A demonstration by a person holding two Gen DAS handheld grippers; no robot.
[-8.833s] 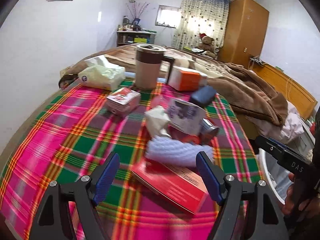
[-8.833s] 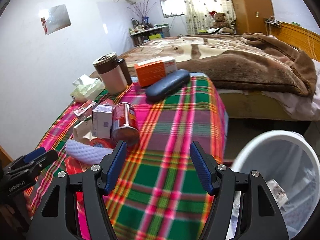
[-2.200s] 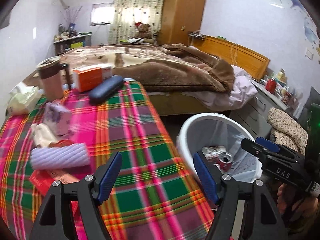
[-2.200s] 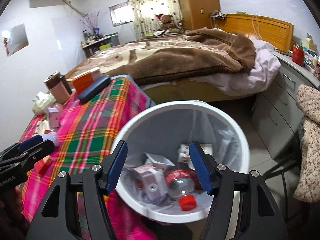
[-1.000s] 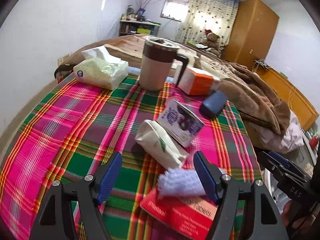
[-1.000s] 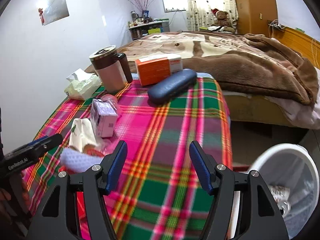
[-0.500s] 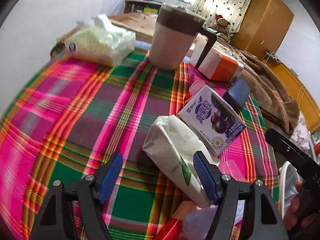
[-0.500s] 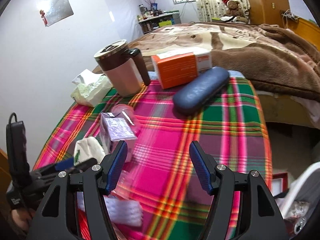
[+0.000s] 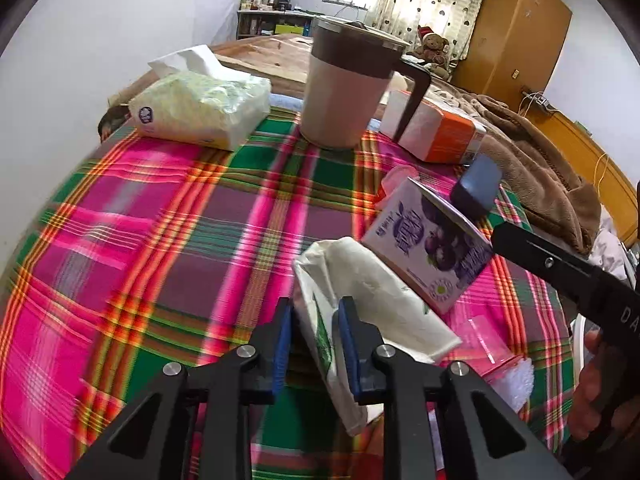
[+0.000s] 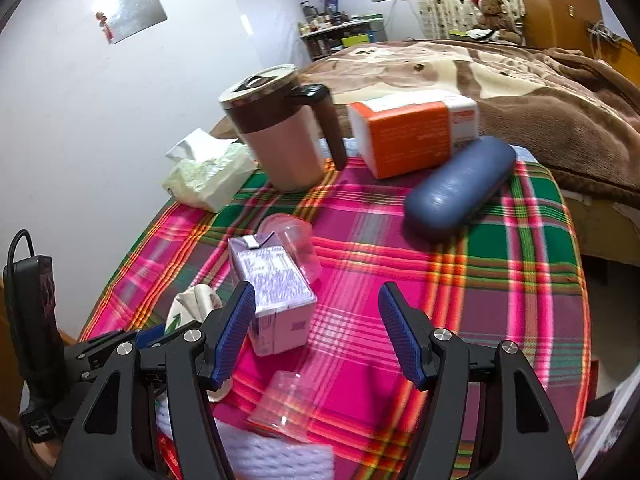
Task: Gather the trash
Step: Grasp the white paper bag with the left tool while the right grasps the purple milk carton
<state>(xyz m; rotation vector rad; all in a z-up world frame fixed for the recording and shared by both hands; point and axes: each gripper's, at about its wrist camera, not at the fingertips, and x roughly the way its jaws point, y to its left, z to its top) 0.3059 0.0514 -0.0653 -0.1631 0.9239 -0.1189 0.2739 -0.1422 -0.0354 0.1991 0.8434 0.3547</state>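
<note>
Plaid cloth (image 9: 168,240) in pink, green and orange covers the table, with a brown blanket (image 10: 560,92) on the bed beyond its far edge. Near that far edge stand a lidded mug (image 9: 344,92) with a dark handle, a soft tissue pack (image 9: 200,108) towards the far left corner, an orange-and-white box (image 9: 440,136) and a dark blue case (image 10: 456,188) towards the right edge. Nearer the middle a purple drink carton (image 9: 428,248) lies tilted, a clear plastic cup (image 10: 296,240) just behind it. A second clear cup (image 10: 286,404) lies near the front edge. The left gripper (image 9: 316,344) has just been closing, and its blue pads pinch the white crumpled wrapper (image 9: 360,312), which rests on the cloth touching the carton. The right gripper (image 10: 316,332) hangs above the cloth with jaws spread wide and nothing between them, its left finger just in front of the carton.
</note>
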